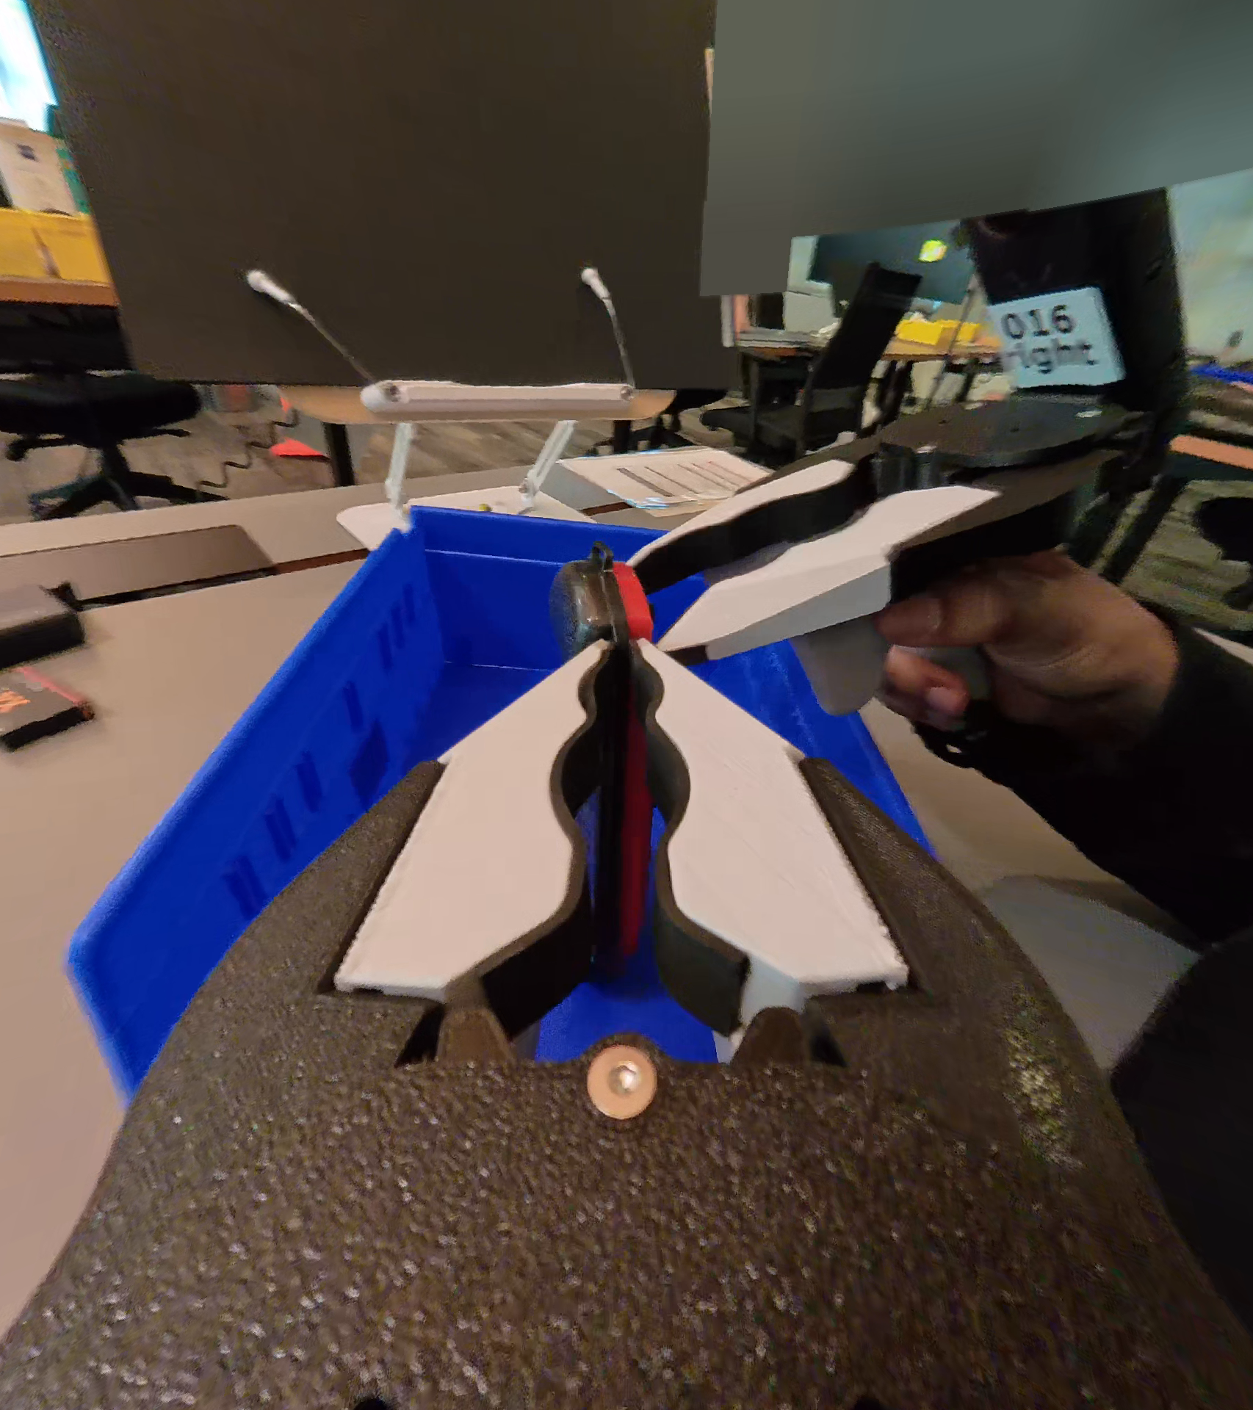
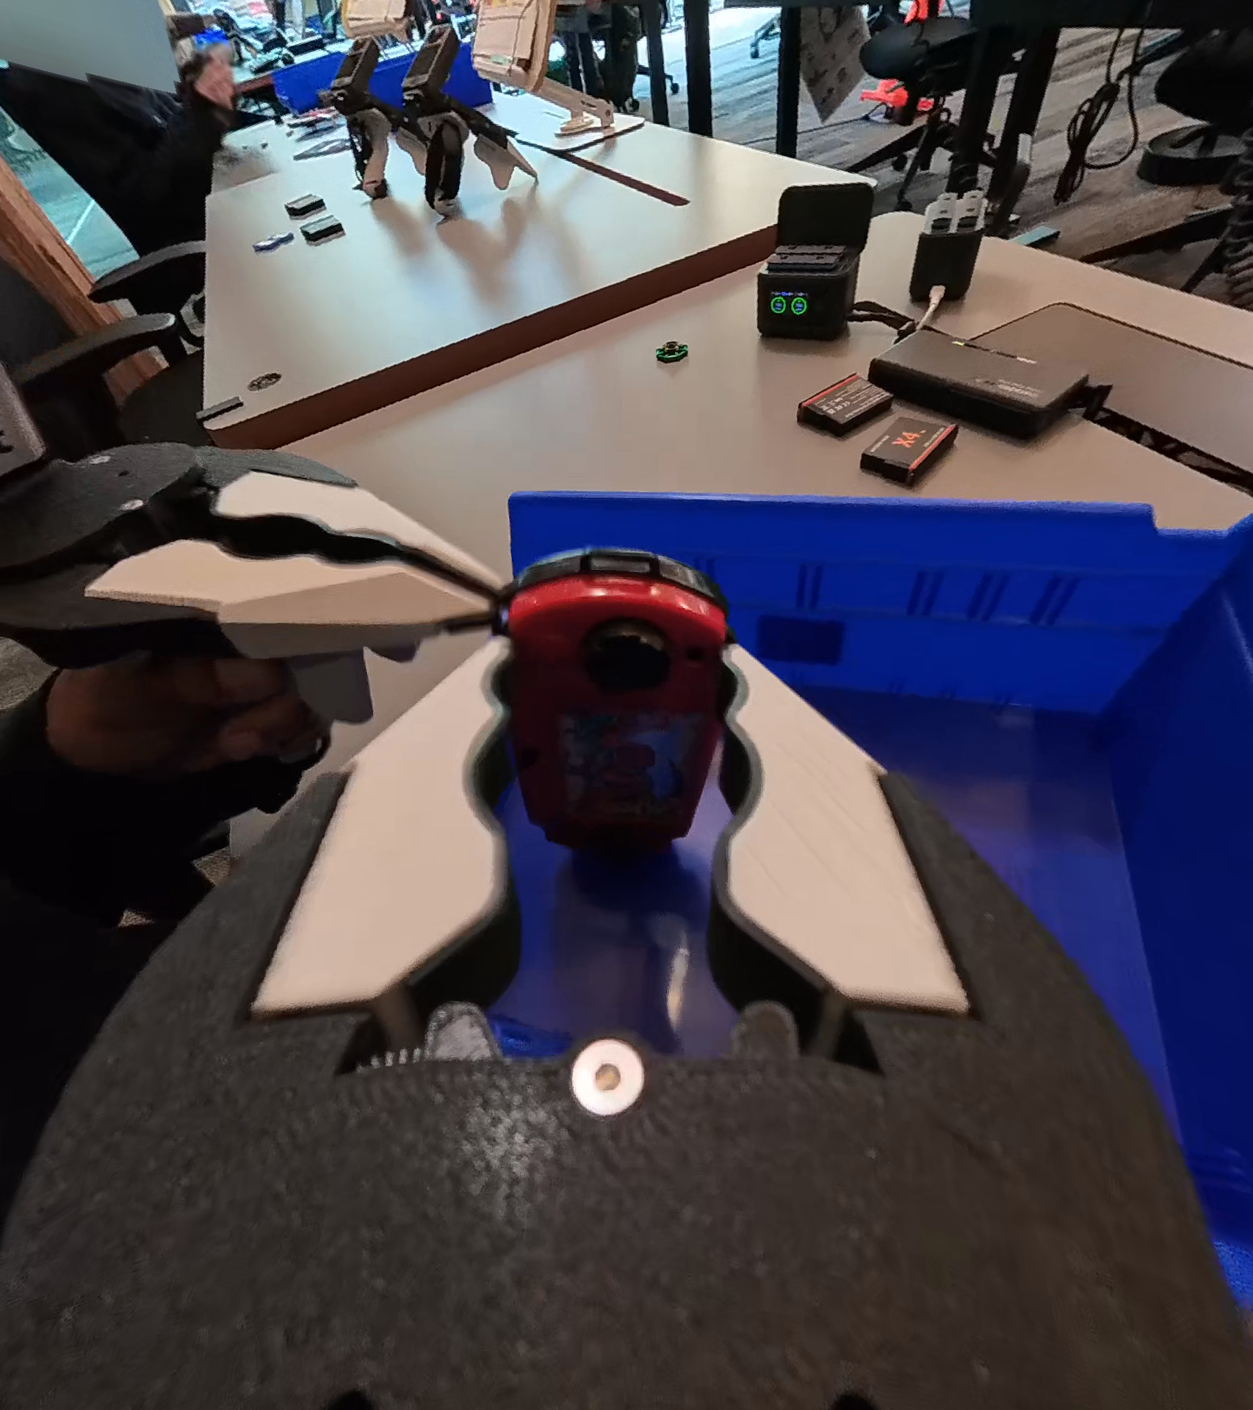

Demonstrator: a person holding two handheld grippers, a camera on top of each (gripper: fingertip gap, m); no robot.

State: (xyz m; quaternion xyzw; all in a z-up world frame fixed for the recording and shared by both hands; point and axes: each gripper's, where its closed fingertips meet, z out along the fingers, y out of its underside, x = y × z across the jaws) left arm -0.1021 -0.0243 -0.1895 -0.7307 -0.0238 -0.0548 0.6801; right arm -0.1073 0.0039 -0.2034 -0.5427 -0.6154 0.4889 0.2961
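Both grippers have the same small red-and-black gadget (image 2: 617, 706), held up over the blue bin (image 1: 288, 763). The left gripper (image 1: 620, 648) is clamped on its thin edge, long axis running along the fingers. The right gripper (image 2: 612, 656) pinches its wide sides, crossing in from the side.

One red-and-black device (image 2: 616, 702) sits above one blue bin (image 2: 1180, 748), held between two grippers, left (image 1: 620, 648) and right (image 2: 612, 671). The far bench (image 2: 570, 412) carries two small black battery packs (image 2: 845, 404), two charger cases (image 2: 810, 267) and one flat black box (image 2: 978, 381).
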